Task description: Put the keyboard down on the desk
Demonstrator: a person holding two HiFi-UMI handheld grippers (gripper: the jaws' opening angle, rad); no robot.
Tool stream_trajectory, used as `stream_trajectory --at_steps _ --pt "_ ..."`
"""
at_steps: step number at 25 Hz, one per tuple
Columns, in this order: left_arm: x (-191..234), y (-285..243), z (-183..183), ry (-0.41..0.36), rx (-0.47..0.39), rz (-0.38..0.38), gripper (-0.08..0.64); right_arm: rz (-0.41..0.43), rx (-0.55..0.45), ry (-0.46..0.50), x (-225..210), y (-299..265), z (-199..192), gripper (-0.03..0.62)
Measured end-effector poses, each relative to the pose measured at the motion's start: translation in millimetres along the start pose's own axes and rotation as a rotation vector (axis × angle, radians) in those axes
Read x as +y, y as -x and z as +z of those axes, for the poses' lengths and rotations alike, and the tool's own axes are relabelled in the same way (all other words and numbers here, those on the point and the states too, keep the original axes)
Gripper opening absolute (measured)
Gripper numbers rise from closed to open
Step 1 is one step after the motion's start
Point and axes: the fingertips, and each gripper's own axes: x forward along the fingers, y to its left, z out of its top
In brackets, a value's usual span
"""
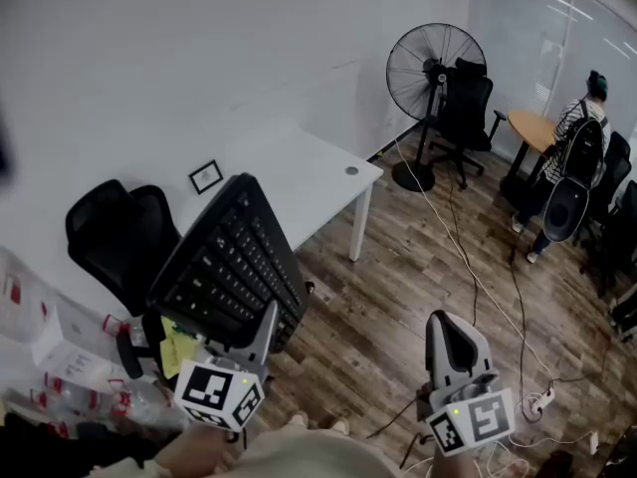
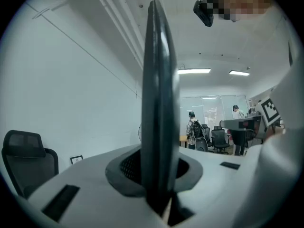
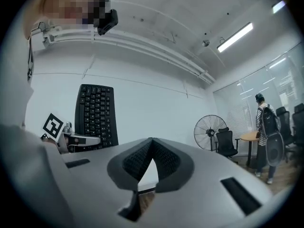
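Keyboard aloft, desk waiting: you hold the keyboard (image 1: 234, 267) in your left gripper (image 1: 267, 327), clamped by its near edge and raised at a slant over the wooden floor (image 1: 398, 297), beside the black chair (image 1: 119, 232). The jaws are drawn in narrow around the slim board. The white desk (image 1: 299, 172) lies well beyond it, bare but for a small picture frame (image 1: 206, 176). On this showing the task is only begun: the board is lifted and held, and the carry to the desk, the levelling and the release are all left to do.

Your right gripper (image 1: 445, 322) hangs over the floor, jaws closed tip to tip on nothing.

Only the head view shows the desk top and the gap to be covered. The left gripper view shows the keyboard (image 2: 159, 103) edge-on, a dark blade rising from between the pads, which confirms the grip. The right gripper view alone shows the key face (image 3: 96, 115) standing nearly upright against the wall, with a fan (image 3: 209, 129) off to its right.
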Motion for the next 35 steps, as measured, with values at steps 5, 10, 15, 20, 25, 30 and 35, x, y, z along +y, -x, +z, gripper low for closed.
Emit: stream_trajectory --at_steps 5,10,15,20,25,30,35 --pt "-15 -2 -1 0.005 0.001 0.001 0.089 0.009 0.002 0.011 -10 9 -5 0.025" --pt "-30 -5 -12 0.007 0.017 0.004 0.089 0.02 0.008 0.009 -19 15 -12 0.025" --pt "-40 -13 -18 0.019 0.029 -0.013 0.089 0.03 0.011 -0.007 -28 16 -15 0.023" --pt "-38 -32 -20 0.016 0.016 -0.025 0.089 0.024 0.021 0.012 -40 2 -23 0.023" --pt "-29 -68 -31 0.016 0.036 -0.037 0.089 0.011 0.04 0.017 -62 -25 -36 0.025" --pt "-12 -117 -36 0.024 0.05 -0.048 0.089 0.005 0.063 0.011 -88 -70 -48 0.024" --pt "13 -178 -37 0.034 0.08 -0.066 0.089 0.011 0.071 -0.017 -111 -130 -47 0.025"
